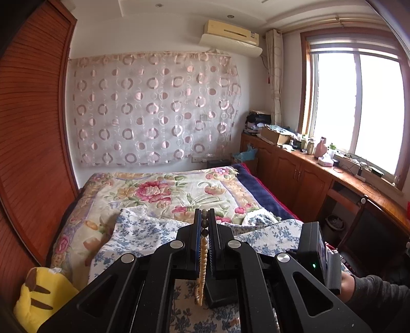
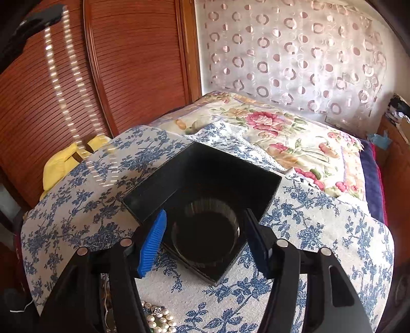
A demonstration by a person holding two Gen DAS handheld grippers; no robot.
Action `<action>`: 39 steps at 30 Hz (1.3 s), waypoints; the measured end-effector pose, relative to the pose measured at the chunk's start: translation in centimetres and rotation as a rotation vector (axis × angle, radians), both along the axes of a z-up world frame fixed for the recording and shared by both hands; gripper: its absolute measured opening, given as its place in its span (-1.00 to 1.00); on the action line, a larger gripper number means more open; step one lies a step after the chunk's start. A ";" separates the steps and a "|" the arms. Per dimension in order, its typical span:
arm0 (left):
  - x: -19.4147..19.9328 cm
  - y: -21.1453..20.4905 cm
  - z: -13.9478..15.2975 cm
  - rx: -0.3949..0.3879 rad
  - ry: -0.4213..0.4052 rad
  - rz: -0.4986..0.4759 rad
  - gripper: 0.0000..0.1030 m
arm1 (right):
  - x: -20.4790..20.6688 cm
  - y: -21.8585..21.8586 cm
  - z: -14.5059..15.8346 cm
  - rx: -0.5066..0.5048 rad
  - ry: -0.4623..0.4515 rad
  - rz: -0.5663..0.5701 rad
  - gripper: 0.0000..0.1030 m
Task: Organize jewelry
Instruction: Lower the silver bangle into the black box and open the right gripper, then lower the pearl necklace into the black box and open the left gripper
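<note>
My left gripper (image 1: 204, 214) is shut on a beaded necklace (image 1: 203, 258) of cream and dark beads, which hangs down between the fingers. The same necklace (image 2: 60, 76) shows blurred at the upper left of the right wrist view, dangling from the left gripper (image 2: 38, 18) above the blue floral cloth (image 2: 77, 205). My right gripper (image 2: 205, 230) is open and empty, its fingers on either side of an open black box (image 2: 153, 189) with a round black insert. Pearl jewelry (image 2: 156, 320) lies on the cloth below the right gripper.
A floral bedspread (image 1: 164, 192) covers the bed beyond the cloth. A yellow plush toy (image 1: 38, 297) lies at the left by the wooden wardrobe (image 1: 28, 141). A wooden counter (image 1: 320, 164) with clutter runs under the window at right.
</note>
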State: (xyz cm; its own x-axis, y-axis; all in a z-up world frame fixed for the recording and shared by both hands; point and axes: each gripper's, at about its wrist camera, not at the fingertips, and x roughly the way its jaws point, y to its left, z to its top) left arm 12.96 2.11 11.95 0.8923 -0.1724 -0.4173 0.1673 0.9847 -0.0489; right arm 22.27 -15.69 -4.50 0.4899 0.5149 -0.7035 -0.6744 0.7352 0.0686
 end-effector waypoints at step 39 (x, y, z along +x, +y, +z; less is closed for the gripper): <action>-0.1 -2.5 -6.5 0.057 0.132 -0.087 -0.64 | -8.1 -7.4 0.0 0.058 -0.013 -0.140 0.33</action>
State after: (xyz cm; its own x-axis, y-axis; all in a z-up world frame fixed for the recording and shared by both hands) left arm 12.85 -0.35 5.41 0.8119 -0.2193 -0.5410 0.2479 0.9686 -0.0206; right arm 14.22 -23.07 -4.45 0.5689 0.4804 -0.6675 -0.5665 0.8173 0.1054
